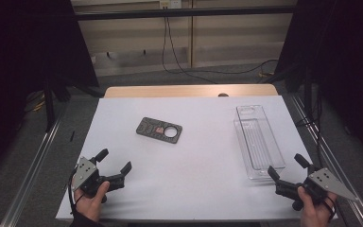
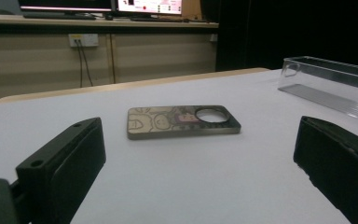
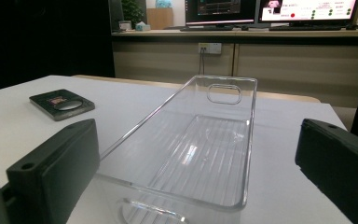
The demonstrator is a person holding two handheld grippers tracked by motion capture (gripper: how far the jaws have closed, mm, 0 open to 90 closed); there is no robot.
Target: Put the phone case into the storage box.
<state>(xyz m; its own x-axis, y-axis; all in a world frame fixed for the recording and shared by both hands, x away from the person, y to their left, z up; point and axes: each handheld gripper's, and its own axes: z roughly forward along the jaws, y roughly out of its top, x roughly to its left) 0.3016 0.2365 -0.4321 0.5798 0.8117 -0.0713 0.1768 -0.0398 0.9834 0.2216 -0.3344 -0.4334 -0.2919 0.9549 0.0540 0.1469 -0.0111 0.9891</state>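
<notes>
Tabletop [image 1: 194, 156] is lying white and open between phone case [image 1: 159, 129] and clear tray [image 1: 258, 140], with the left hand-held gripper [image 1: 115, 161] and right hand-held gripper [image 1: 287, 166] resting wide apart, gripping nothing, at its near corners.

The worktop [image 1: 189, 161] carries a smooth, matt white sheet, with pale wood showing along its far edge. The phone case [image 1: 159, 129] looks like dull grey plastic with a printed face. The tray [image 1: 258, 140] is clear, glossy plastic, ribbed along its floor. Both tongs' jaws look matt black plastic.
</notes>
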